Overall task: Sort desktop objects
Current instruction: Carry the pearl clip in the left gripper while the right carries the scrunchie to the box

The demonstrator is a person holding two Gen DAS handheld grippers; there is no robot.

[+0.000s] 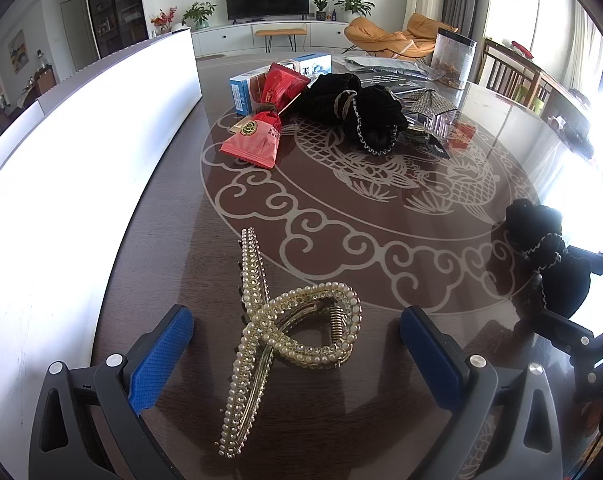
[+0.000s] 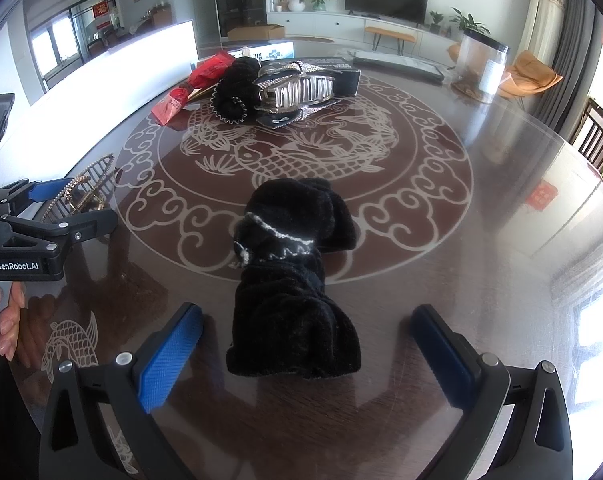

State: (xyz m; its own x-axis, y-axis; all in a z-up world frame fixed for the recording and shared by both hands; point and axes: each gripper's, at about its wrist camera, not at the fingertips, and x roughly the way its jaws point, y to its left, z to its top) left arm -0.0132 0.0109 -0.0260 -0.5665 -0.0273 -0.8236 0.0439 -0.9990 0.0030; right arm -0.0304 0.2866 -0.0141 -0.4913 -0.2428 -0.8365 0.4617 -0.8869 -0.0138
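Note:
A pearl-studded gold hair claw (image 1: pixel 285 332) lies on the dark table between the blue pads of my left gripper (image 1: pixel 297 344), which is open around it without touching. A black velvet bow (image 2: pixel 297 280) with white trim lies between the pads of my right gripper (image 2: pixel 307 344), also open and clear of it. The left wrist view shows that bow (image 1: pixel 545 256) at the right edge, with the right gripper's frame behind it. In the right wrist view the left gripper (image 2: pixel 61 200) and the pearl claw (image 2: pixel 85 188) appear at the far left.
At the table's far side lie a red snack packet (image 1: pixel 261 132), a blue-and-white box (image 1: pixel 261 80), a second black bow (image 1: pixel 357 112), a rhinestone hair claw (image 2: pixel 297 88) and a clear jar (image 1: pixel 455 58). A white panel (image 1: pixel 81 140) borders the table's left side. A hand (image 2: pixel 5 320) holds the left gripper.

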